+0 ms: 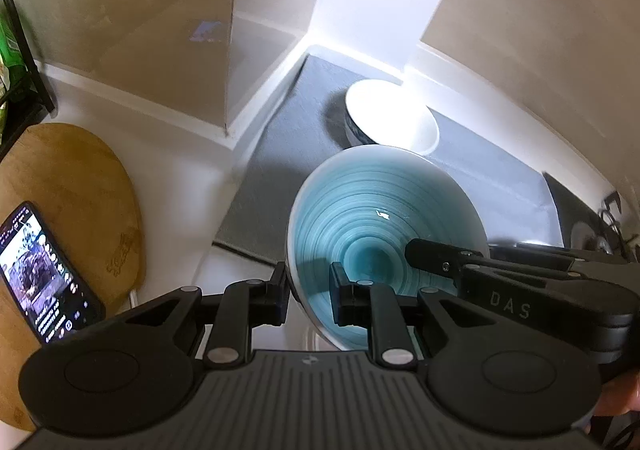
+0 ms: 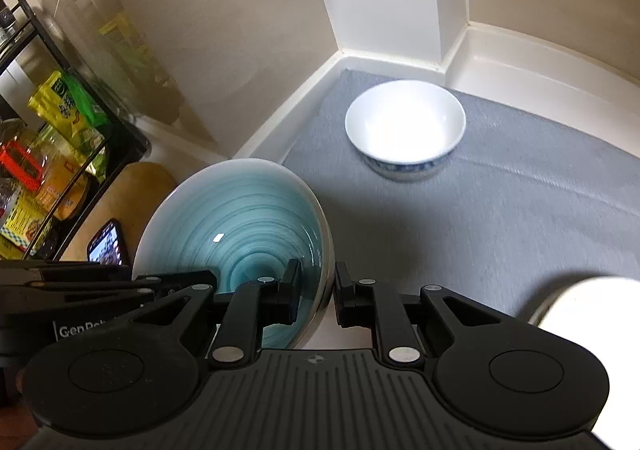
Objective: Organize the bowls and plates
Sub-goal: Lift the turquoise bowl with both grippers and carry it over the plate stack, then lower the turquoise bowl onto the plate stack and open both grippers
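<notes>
A teal-glazed bowl point(image 1: 372, 218) with a white outside is held in the air, tilted, by both grippers. My left gripper point(image 1: 310, 290) is shut on its left rim, one finger inside and one outside. My right gripper point(image 2: 318, 290) is shut on the opposite rim of the teal bowl point(image 2: 240, 218); its body also shows in the left wrist view point(image 1: 520, 282). A white bowl with a blue band point(image 2: 405, 128) stands upright on the grey mat point(image 2: 500, 210) in the corner, beyond the teal bowl; it also shows in the left wrist view point(image 1: 392, 122).
A round wooden board point(image 1: 76, 202) with a lit phone point(image 1: 40, 270) on it lies to the left. A black rack point(image 2: 72, 130) holds food packets. A white object point(image 2: 592, 310) sits at the right edge. Walls close the corner behind the mat.
</notes>
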A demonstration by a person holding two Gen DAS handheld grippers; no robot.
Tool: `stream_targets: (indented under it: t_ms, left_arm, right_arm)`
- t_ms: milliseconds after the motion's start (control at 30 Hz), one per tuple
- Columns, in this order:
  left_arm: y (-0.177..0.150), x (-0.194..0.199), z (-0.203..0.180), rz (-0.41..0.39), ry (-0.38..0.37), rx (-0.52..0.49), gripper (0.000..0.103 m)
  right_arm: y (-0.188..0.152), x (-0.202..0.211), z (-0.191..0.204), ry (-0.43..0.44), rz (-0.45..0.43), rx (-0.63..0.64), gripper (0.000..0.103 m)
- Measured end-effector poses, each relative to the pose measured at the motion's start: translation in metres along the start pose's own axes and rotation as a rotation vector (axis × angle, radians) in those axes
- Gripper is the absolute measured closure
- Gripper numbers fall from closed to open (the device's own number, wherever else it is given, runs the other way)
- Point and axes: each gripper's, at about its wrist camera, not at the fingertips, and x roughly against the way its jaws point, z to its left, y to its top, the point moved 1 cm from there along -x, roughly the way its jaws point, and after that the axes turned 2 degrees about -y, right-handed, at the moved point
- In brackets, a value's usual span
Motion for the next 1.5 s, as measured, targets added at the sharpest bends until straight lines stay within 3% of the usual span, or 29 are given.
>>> stream_targets:
  t_ms: [500,967,1067,1167,1300,1367,1433,1467,1500]
  left_arm:
    - [-0.036,-0.016,-0.018,0.136,-0.043,-0.082,0.082]
    - [-0.039,-0.027,-0.017,0.178,-0.028,-0.076,0.081]
    - [-0.037,-0.029,-0.013,0.18,-0.021,-0.055,0.08]
    - [-0.033,-0.026,-0.007,0.156,-0.024,-0.036,0.068]
    - [-0.027,-0.026,0.001,0.137,-0.012,-0.021,0.051]
    - [-0.026,-0.027,0.003,0.138,-0.012,-0.011,0.045]
    - [-0.025,-0.029,0.003,0.139,-0.014,-0.007,0.038]
    - [-0.024,-0.029,0.003,0.138,-0.015,-0.008,0.032]
    - [-0.024,-0.028,0.003,0.135,-0.016,-0.01,0.029]
  right_arm:
    - [-0.041,0.007,-0.014,-0.044,0.062,-0.065,0.085]
    - [-0.045,-0.005,-0.02,-0.031,0.11,-0.065,0.085]
    - [-0.044,-0.004,-0.02,-0.025,0.12,-0.067,0.081]
    - [-0.043,0.0,-0.021,-0.036,0.098,-0.055,0.075]
    - [-0.038,0.009,-0.019,-0.077,0.036,-0.004,0.055]
    - [-0.036,0.009,-0.021,-0.083,0.031,0.005,0.053]
    - [-0.036,0.008,-0.026,-0.082,0.037,-0.01,0.056]
    - [-0.037,0.008,-0.029,-0.074,0.035,-0.019,0.063]
    - [-0.037,0.008,-0.031,-0.066,0.029,-0.025,0.083]
